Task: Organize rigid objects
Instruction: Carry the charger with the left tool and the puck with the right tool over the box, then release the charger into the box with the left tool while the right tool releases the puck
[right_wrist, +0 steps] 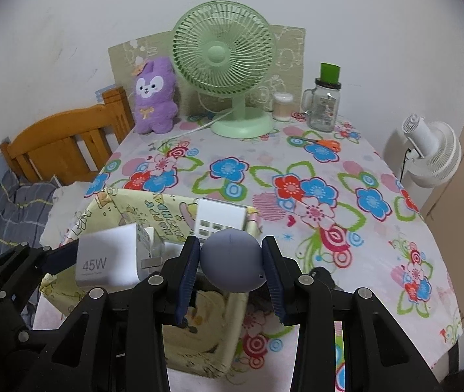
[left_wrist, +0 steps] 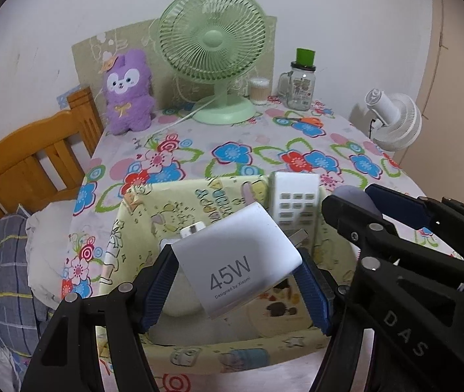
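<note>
white wall [right_wrist: 68, 16] behind floral-clothed table [right_wrist: 362, 170], wooden headboard [right_wrist: 65, 143] beside.

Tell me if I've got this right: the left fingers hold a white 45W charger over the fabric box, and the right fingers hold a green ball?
Not quite. The ball is greyish-purple, not green, as the right wrist view shows. The rest stands: the left fingers hold the white 45W charger over the fabric box.

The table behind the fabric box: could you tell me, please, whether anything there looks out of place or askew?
Only the orange-handled scissors stand out: they lie loose on the flowered tablecloth, away from the row along the wall. The green fan, purple plush toy and glass mug jar all stand upright; nothing looks spilled or damaged.
</note>
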`<state>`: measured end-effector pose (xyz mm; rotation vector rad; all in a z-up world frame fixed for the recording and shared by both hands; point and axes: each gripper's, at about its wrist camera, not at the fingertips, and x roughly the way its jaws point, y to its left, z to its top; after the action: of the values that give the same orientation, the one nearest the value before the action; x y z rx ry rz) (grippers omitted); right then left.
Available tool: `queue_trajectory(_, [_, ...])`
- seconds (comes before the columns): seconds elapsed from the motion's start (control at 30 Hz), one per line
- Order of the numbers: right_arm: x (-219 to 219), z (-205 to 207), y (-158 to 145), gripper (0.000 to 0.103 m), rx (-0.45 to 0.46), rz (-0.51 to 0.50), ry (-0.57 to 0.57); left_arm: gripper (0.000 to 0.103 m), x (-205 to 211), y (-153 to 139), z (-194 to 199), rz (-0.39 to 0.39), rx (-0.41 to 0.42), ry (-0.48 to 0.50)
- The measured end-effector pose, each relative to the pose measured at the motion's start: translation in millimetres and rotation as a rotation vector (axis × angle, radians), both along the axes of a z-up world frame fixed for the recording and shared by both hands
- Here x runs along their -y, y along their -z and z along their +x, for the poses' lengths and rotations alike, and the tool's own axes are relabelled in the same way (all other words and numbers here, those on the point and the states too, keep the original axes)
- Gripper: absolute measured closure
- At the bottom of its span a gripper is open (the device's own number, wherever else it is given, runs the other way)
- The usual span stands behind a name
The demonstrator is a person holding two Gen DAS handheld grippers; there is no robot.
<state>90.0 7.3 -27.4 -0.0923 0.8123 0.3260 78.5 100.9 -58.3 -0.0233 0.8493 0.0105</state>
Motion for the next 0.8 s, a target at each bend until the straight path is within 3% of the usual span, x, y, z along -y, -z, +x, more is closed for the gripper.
queue_trajectory(0.43, [-37, 11, 21, 0.060, -0.046, -0.027, -0.072, 0.030, -30, 33, 17, -0.015, -0.087, -0.055])
queue_trajectory(0.53, [-44, 13, 28, 0.060, -0.066, -0.028, -0.087, 0.029, -29, 35, 17, 0.018, -0.084, -0.051])
queue_trajectory(0.73, [-50, 18, 31, 0.059, -0.088, -0.005, -0.096, 0.019, -32, 31, 13, 0.002, -0.062, -0.042])
queue_trajectory(0.8, [-50, 17, 29, 0.051, -0.078, -0.007, -0.101, 0.016, -32, 28, 12, -0.006, -0.058, -0.040])
